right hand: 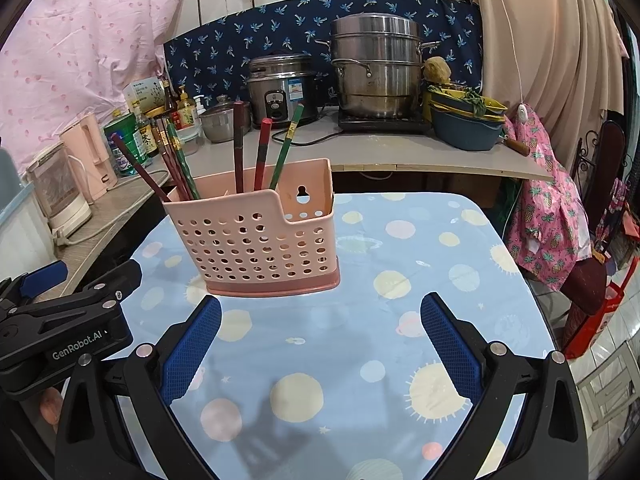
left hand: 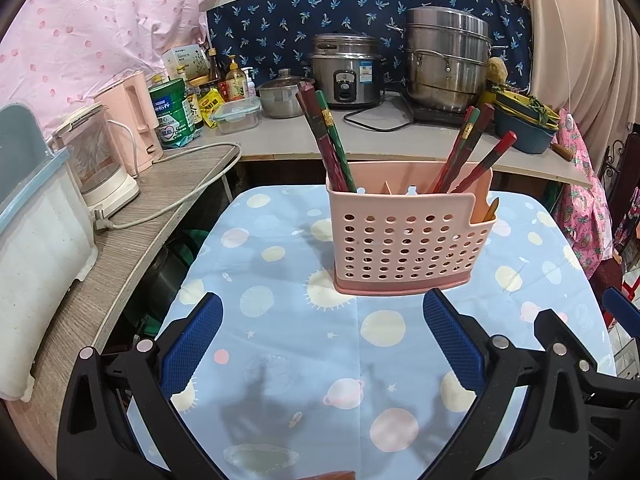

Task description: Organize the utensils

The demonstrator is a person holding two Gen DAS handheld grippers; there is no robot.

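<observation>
Pink holder (left hand: 408,236) stands upright mid-table on the blue tablecloth (left hand: 280,320), nearer the far edge, long side across the left wrist view. Chopsticks (left hand: 332,140) stand steep in it, tips down, fanning left and right. Left gripper (left hand: 320,344) and right gripper (right hand: 320,344) hover near the front edge, both spread wide, holding nothing.

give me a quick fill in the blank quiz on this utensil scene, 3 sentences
1. The chopsticks stand in a perforated holder whose colour is ____.
2. Both the left gripper and the right gripper have their jaws ____ and hold nothing.
3. The holder rests on a blue tablecloth printed with suns and ____.

Missing words: pink; open; planets
</observation>
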